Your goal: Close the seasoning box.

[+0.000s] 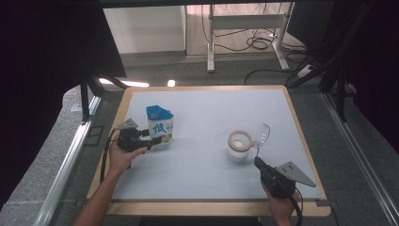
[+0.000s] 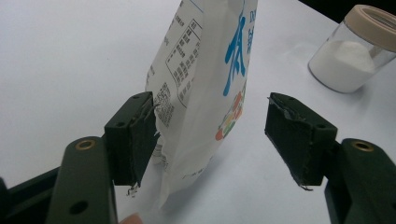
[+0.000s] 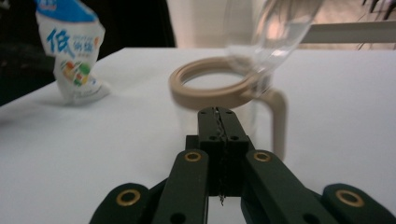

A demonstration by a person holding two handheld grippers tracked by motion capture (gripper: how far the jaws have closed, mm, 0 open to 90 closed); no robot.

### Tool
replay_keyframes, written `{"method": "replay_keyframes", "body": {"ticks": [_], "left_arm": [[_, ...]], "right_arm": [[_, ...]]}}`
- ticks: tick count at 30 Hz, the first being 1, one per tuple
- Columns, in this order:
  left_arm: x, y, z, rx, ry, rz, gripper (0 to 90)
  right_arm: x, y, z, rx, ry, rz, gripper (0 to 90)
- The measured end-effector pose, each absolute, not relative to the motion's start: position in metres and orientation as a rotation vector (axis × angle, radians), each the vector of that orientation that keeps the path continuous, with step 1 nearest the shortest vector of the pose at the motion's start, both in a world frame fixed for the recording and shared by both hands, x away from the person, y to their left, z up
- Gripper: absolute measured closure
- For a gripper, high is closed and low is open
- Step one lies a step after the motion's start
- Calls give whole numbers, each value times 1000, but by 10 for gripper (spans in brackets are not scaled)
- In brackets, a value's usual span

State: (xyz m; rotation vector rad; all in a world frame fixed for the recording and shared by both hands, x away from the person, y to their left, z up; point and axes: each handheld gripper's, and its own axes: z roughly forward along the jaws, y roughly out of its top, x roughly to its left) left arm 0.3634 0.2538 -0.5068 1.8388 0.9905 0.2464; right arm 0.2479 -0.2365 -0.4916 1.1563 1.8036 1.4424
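A white pouch [image 1: 160,126] with a blue top and blue print stands upright at the left of the mat. My left gripper [image 1: 153,141] reaches to it from the left. In the left gripper view the pouch [image 2: 205,84] stands between the open jaws of the left gripper [image 2: 210,109]; one pad is at its torn edge and the other is clear of it. A clear jar [image 1: 239,146] of white powder has a beige rim, and its clear lid [image 1: 261,134] is flipped up. My right gripper [image 3: 218,116] is shut on nothing, just short of the jar [image 3: 215,86].
The grey mat [image 1: 207,179] covers a wooden table with open room between pouch and jar. Beyond the far edge are the floor, a desk frame [image 1: 244,28] and cables. Dark curtains hang on both sides.
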Motion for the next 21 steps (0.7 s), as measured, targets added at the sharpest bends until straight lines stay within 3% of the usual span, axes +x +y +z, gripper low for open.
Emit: {"method": "replay_keyframes", "body": {"ticks": [7,21], "left_arm": [[359,255,-510,1842,996,243,334],[354,260,-516,1847,1013,234,331]], "right_arm": [[267,-256,-469,1200,1702,1451,898],[285,-264,-464,1232,1662,1450,898]]}}
